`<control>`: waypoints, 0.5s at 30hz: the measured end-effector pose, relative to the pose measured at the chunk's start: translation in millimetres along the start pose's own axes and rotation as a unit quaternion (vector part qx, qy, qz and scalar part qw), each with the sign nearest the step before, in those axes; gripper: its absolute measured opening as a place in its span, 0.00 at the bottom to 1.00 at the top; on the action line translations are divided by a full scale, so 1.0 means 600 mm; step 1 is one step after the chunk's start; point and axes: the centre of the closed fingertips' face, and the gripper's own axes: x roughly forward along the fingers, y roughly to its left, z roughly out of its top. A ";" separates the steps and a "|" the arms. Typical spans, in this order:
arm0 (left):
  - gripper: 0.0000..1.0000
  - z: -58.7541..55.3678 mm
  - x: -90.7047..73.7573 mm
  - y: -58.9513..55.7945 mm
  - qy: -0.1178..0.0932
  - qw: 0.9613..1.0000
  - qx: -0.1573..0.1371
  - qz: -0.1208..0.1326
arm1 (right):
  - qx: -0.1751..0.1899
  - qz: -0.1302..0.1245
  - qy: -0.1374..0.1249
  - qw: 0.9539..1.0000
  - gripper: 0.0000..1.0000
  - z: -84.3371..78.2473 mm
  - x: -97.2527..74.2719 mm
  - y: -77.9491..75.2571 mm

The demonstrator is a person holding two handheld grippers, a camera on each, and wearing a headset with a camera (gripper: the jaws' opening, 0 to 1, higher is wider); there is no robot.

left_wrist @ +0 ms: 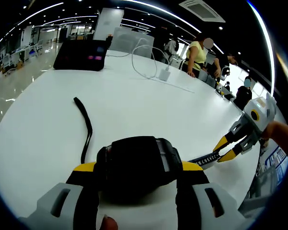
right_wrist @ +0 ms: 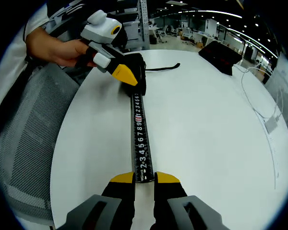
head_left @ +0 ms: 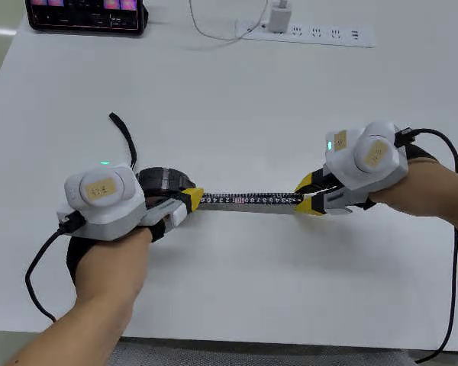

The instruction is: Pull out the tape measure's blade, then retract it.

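1. The left gripper [head_left: 188, 201] is clamping the tape measure's case [head_left: 165, 181] between its jaws, anchoring it so that it is not sliding while the blade is running out.
2. The right gripper [right_wrist: 144, 178] is pinching the tip of the blade [right_wrist: 139, 134], jaws pressed together on it, so the blade is lying taut and straight.
3. The blade is spanning the gap between both grippers, low over the white desk [head_left: 252, 91]; the case is sitting at the person's left, its strap [head_left: 123, 131] trailing behind.
4. Judging by the short length showing, the pull is probably under way, with retraction not yet done.
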 end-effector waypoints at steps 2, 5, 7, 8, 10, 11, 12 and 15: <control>0.61 0.000 0.000 0.001 0.000 1.000 -0.001 0.000 | 0.000 0.001 -0.001 1.000 0.10 0.003 0.003 -0.001; 0.61 0.000 0.001 0.001 -0.001 1.000 -0.004 -0.001 | -0.001 0.003 -0.001 1.000 0.10 0.008 0.006 0.000; 0.61 0.000 0.001 0.000 -0.002 1.000 -0.003 -0.002 | -0.002 0.004 -0.002 1.000 0.10 0.011 0.009 0.000; 0.61 0.001 0.001 0.000 -0.002 1.000 -0.004 -0.002 | -0.002 0.004 -0.002 1.000 0.10 0.012 0.009 0.001; 0.61 0.001 0.000 0.000 -0.002 1.000 -0.004 -0.003 | -0.002 0.005 -0.005 1.000 0.10 0.016 0.011 0.001; 0.61 0.001 0.000 0.000 -0.002 1.000 -0.004 -0.003 | -0.002 0.006 -0.005 1.000 0.10 0.018 0.012 0.001; 0.61 0.001 0.000 0.000 -0.002 1.000 -0.004 -0.003 | -0.003 0.006 -0.006 1.000 0.10 0.020 0.014 0.002; 0.61 0.000 0.000 -0.001 -0.001 1.000 -0.004 -0.003 | -0.004 0.008 -0.007 1.000 0.10 0.024 0.018 0.003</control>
